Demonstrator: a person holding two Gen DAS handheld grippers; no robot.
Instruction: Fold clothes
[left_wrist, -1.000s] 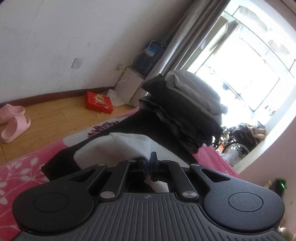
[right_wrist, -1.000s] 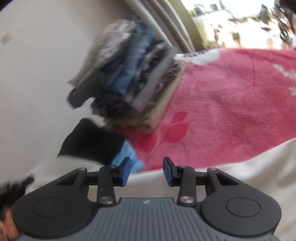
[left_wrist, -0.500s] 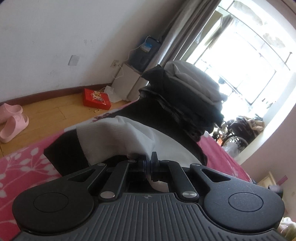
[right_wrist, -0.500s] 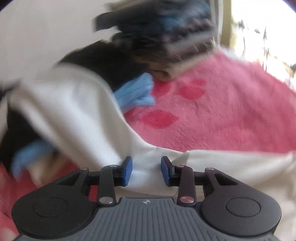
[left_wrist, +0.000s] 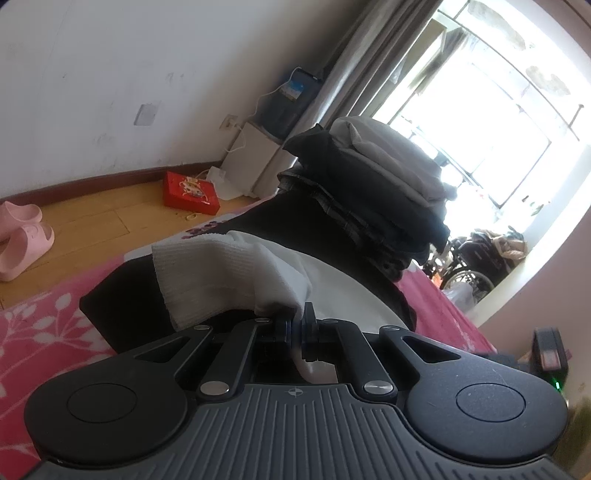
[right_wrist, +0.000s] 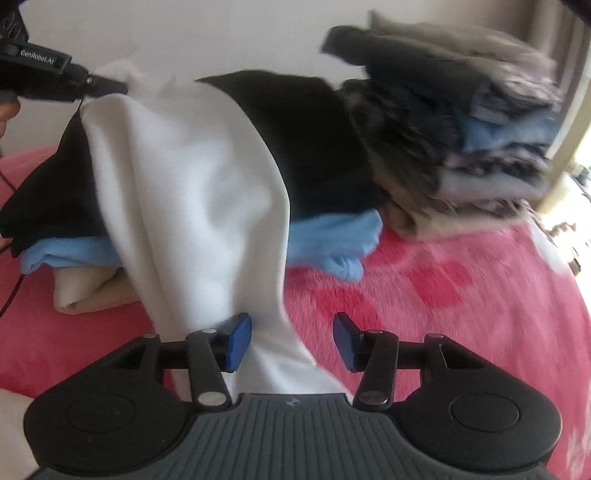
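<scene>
My left gripper (left_wrist: 295, 328) is shut on the ribbed edge of a white garment (left_wrist: 229, 273), held just above a folded black garment (left_wrist: 122, 306). In the right wrist view the same white garment (right_wrist: 192, 177) hangs stretched from the left gripper (right_wrist: 123, 86) at the top left down to my right gripper (right_wrist: 291, 343). That gripper is open, and the cloth passes between its blue pads (right_wrist: 240, 341), closer to the left one. Beneath it lie a black garment (right_wrist: 306, 140), a light blue one (right_wrist: 332, 240) and a beige one (right_wrist: 92, 288).
A tall stack of folded clothes (left_wrist: 376, 184) (right_wrist: 461, 122) stands on the pink blanket (right_wrist: 461, 295) behind the low pile. On the wooden floor lie a red box (left_wrist: 190, 192) and pink slippers (left_wrist: 22, 240). A white cabinet (left_wrist: 255, 162) stands by the curtain.
The left gripper has drawn the white ribbed edge up and across the black garment. The right gripper's view has swung round to face the low pile, with the white cloth now running between its open pads.
</scene>
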